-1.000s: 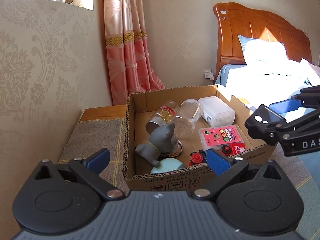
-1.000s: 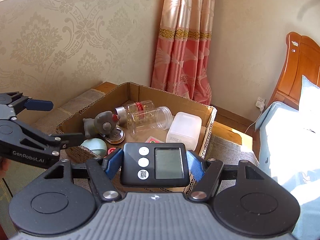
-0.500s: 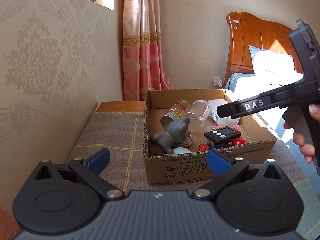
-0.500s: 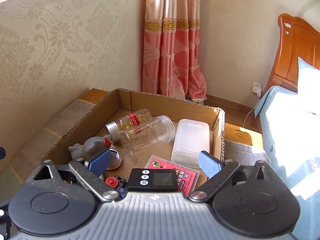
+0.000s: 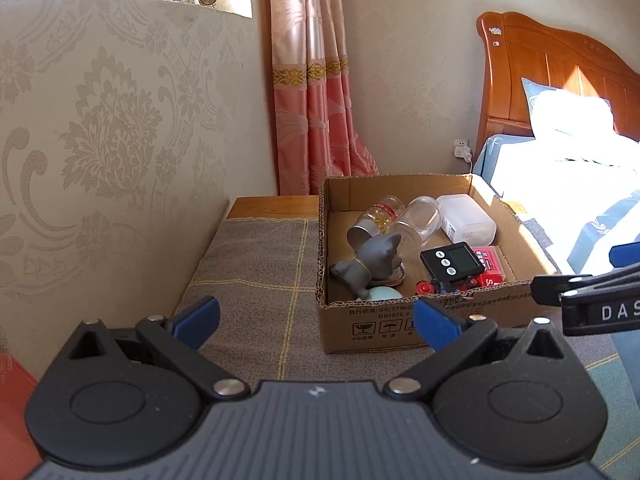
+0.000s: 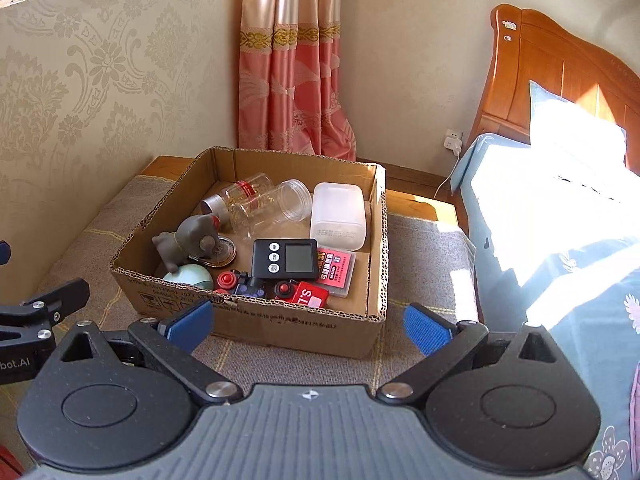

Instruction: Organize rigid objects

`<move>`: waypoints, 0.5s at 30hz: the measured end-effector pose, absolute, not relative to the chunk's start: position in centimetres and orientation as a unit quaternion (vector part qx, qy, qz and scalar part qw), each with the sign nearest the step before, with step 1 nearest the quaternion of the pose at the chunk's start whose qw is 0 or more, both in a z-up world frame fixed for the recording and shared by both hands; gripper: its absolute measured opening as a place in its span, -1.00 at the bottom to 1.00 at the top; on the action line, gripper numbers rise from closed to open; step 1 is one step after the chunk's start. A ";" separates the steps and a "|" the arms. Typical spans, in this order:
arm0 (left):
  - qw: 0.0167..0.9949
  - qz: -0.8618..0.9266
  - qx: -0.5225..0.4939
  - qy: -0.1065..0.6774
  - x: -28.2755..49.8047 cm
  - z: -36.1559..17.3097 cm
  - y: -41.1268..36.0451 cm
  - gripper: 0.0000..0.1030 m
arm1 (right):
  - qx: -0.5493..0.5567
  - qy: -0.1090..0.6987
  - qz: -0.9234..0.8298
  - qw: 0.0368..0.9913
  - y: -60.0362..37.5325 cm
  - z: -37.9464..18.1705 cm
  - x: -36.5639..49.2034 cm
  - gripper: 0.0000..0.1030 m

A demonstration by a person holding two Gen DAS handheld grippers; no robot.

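Note:
A cardboard box stands on a grey cloth-covered table. In it lie a black digital timer, a grey cat figure, two clear jars, a white plastic container, a red card pack, a mint egg-shaped thing and small red-buttoned toys. My right gripper is open and empty, back from the box's near wall. My left gripper is open and empty, left of the box's front.
A patterned wall runs along the left and a pink curtain hangs behind the table. A bed with a wooden headboard and sunlit bedding lies to the right. Grey cloth lies to the left of the box.
My right gripper opened and let the black timer go into the box, then drew back. My left gripper also pulled back and away from the box.

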State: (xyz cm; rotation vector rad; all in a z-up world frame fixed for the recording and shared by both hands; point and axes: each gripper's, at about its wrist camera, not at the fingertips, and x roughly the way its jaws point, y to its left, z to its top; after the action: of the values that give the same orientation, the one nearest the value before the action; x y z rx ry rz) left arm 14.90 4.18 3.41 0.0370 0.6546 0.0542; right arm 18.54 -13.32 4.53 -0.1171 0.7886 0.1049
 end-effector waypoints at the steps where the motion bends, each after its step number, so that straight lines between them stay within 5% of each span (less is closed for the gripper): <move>1: 0.945 0.028 0.016 0.326 14.9 3.5 4.2 0.99 | -0.053 0.384 0.049 0.920 -13.4 4.6 18.0 1.00; 15: 0.942 0.017 0.015 0.336 13.4 4.6 3.3 0.99 | -0.020 0.379 0.043 0.924 -13.7 5.2 14.5 1.00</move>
State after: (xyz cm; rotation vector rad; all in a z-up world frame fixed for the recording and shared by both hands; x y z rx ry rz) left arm 13.35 3.34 4.57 0.0297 0.6858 0.0354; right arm 14.49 -13.69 5.24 -0.0416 0.7774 0.0875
